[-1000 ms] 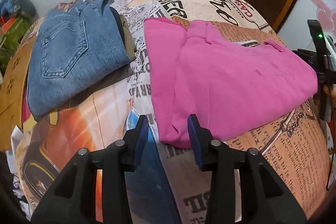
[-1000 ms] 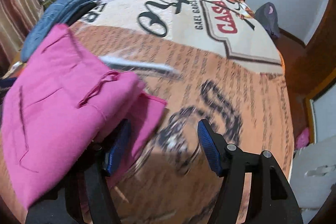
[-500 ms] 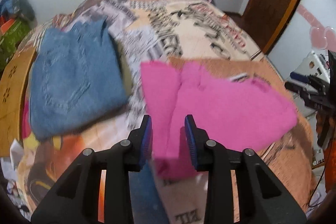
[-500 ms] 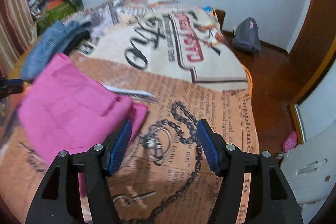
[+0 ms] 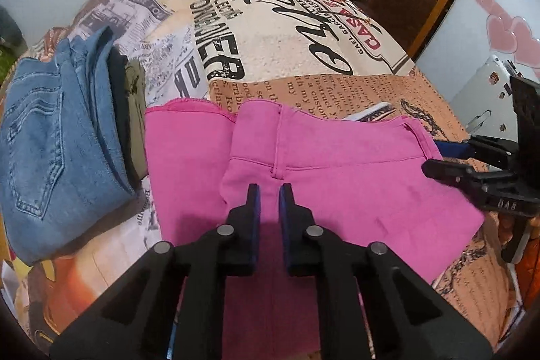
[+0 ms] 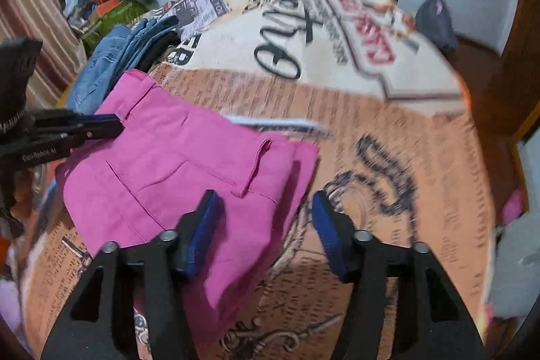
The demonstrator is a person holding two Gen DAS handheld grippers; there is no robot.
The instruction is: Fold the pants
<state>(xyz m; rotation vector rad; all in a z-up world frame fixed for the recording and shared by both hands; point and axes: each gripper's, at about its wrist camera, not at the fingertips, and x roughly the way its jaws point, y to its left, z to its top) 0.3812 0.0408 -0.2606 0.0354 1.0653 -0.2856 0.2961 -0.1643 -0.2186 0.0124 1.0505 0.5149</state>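
1 pink pants (image 5: 337, 177) under left gripper (image 5: 269, 191); 1 jeans (image 5: 50, 137) to its left; approx 2 more garments (image 5: 133, 110) beside those.

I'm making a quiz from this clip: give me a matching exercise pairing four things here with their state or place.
Things:
1. pink pants
2. jeans
3. left gripper
4. right gripper

States:
A. jaws wide apart
B. folded, under both grippers
C. jaws nearly together, nothing between them
D. folded, beside the pink garment

Pairs: 1-B, 2-D, 3-C, 4-A
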